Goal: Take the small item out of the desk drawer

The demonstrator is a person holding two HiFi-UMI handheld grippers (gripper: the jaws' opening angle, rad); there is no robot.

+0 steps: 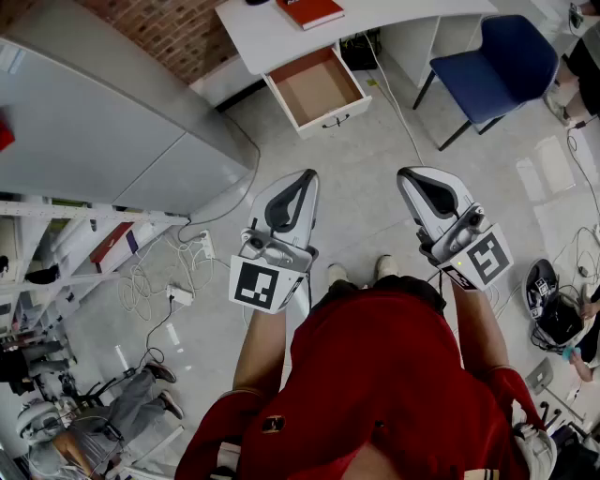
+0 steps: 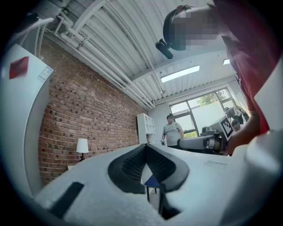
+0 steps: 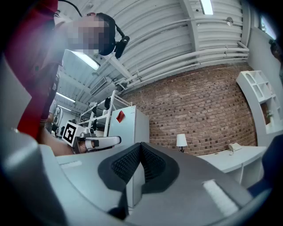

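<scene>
The left tool [image 1: 298, 184] and the right tool [image 1: 418, 180] are held side by side at waist height by a person in a red top, both aimed forward over the floor [image 1: 375, 159] and well apart from the white surface [image 1: 267, 37] ahead. In the left gripper view the left tool's dark ribbed pads [image 2: 132, 165] are seen pressed together at their tips, with nothing pinched between them. In the right gripper view the right tool's pads [image 3: 126, 165] are likewise seen meeting at the tips, with nothing gripped.

The drawer [image 1: 317, 87] is seen pulled out from under the surface's edge, its brown bottom exposed and its dark handle [image 1: 336, 120] turned toward the person. The small item cannot be made out inside it from the head view. A red book [image 1: 309, 11] is laid on the surface above the drawer. A blue chair [image 1: 506, 56] is placed to the right, and a grey cabinet [image 1: 112, 131] is stood to the left, with a power strip [image 1: 181, 295] and cables lying on the floor below it.
</scene>
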